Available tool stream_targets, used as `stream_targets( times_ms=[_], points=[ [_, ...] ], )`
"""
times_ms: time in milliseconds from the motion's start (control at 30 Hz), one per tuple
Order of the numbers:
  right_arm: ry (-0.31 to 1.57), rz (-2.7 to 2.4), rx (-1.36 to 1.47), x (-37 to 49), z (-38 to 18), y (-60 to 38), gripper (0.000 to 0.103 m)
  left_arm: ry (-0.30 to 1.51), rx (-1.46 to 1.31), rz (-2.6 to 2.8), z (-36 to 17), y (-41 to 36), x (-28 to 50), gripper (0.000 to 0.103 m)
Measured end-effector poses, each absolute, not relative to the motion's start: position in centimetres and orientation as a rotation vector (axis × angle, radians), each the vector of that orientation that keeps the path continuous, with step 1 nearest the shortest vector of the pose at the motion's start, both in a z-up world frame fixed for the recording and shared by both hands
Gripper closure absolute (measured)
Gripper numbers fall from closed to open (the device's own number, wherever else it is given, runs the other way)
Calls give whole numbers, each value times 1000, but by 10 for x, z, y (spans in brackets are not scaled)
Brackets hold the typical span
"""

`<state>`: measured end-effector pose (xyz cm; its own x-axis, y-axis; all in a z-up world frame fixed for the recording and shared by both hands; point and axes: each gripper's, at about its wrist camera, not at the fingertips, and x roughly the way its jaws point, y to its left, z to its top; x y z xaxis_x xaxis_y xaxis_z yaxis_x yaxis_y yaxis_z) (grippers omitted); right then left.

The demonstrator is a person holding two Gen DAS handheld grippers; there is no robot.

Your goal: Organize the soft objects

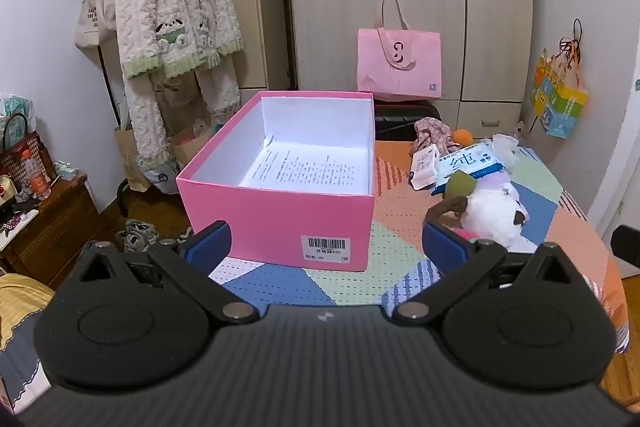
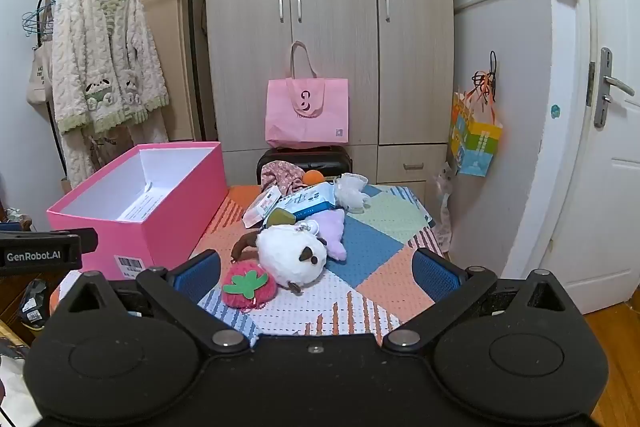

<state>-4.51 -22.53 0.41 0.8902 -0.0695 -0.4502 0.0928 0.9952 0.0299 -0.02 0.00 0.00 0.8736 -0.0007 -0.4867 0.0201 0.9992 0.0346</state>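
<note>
Evidently nothing is packed yet: the pink shoebox (image 1: 280, 187) at the table's left holds only a printed sheet, and the left gripper (image 1: 325, 245) hovers spread and empty before it. Rightward, the strawberry plush (image 2: 248, 285), white round plush (image 2: 290, 259) and purple plush (image 2: 334, 231) lie heaped on the patchwork cloth (image 2: 384, 251). The right gripper (image 2: 316, 275), jaws wide, holds nothing; it likely must descend on the strawberry.
</note>
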Motion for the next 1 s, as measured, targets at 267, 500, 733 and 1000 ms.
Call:
stream_targets(
  times_ms=[267, 500, 733, 1000],
  points=[
    [462, -90, 54, -48, 4, -227, 0, 506, 44, -22, -1, 1, -4, 0],
    [467, -90, 61, -49, 3, -228, 0, 509, 55, -13, -2, -3, -3, 0],
    [475, -86, 49, -46, 2, -226, 0, 519, 47, -10, -7, 1, 1, 0],
    [484, -72, 44, -44, -2, -224, 0, 527, 38, -9, -10, 4, 4, 0]
  ],
)
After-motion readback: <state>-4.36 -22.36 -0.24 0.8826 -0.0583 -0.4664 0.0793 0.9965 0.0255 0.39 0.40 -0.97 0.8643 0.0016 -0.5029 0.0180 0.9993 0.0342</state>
